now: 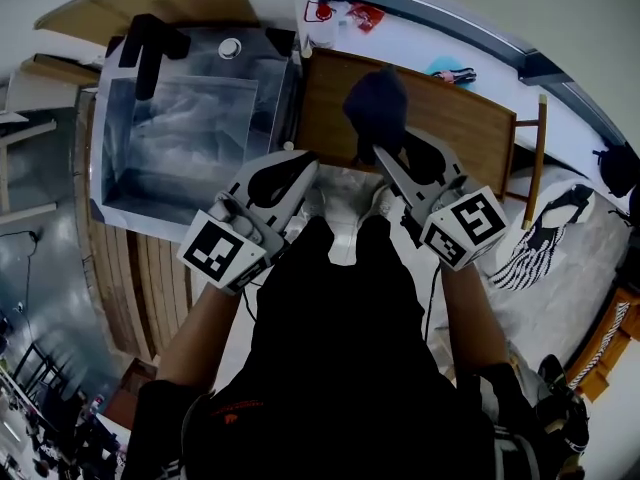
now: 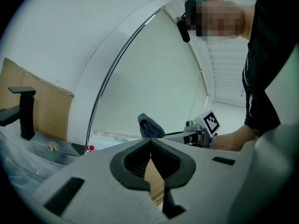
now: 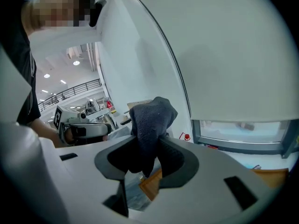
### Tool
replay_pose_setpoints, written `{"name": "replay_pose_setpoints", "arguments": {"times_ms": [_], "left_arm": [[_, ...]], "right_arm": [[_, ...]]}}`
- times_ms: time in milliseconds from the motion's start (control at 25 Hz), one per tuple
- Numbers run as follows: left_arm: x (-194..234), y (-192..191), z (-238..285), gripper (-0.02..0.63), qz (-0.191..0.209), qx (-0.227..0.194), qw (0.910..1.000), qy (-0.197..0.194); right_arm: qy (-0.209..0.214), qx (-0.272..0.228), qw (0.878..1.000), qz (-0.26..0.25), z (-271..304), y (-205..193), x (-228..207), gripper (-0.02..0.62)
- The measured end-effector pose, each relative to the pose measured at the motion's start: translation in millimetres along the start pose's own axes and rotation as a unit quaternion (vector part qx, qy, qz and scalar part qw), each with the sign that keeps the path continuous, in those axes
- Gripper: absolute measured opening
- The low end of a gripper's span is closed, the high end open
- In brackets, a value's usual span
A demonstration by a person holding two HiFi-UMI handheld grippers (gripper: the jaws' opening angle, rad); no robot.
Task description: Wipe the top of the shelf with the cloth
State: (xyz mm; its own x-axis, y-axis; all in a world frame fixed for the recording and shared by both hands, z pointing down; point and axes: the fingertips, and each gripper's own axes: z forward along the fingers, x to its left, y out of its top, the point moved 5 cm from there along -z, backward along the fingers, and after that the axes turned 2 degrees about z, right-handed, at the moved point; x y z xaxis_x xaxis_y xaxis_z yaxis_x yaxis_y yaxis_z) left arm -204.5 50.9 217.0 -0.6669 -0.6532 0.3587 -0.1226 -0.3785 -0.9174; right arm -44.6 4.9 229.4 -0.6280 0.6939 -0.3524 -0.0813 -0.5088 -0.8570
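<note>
Cloth (image 1: pixel 377 103) bunched upright, pinched in right gripper (image 1: pixel 388 158) jaws, over wooden shelf (image 1: pixel 455 118) top, left gripper (image 1: pixel 303 168) jaws together, empty, just beside, sink (image 1: pixel 130 183) at left.

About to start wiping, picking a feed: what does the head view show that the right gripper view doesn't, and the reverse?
Head view only: the full brown wooden shelf top and the black-and-white striped fabric to its right. Right gripper view only: the jaws close up, pinching the lower fold of the dark blue cloth, and a railed gallery with ceiling lights behind. Both: the cloth in the right gripper, the left gripper, and a corner of the shelf top.
</note>
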Motion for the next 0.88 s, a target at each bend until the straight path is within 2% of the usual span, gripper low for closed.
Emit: {"name": "replay_pose_setpoints", "arguments": {"times_ms": [440, 880], "left_arm": [[22.7, -17.8, 35.5, 0.02, -0.007, 0.009, 0.9979, 0.064], [28.5, -59.9, 38.5, 0.02, -0.042, 0.017, 0.9894, 0.138]], "right_arm": [[0.042, 0.03, 0.999, 0.005, 41.6, -22.0, -49.2, 0.141], [0.065, 0.087, 0.994, -0.005, 112.1, -65.9, -101.9, 0.141]]}}
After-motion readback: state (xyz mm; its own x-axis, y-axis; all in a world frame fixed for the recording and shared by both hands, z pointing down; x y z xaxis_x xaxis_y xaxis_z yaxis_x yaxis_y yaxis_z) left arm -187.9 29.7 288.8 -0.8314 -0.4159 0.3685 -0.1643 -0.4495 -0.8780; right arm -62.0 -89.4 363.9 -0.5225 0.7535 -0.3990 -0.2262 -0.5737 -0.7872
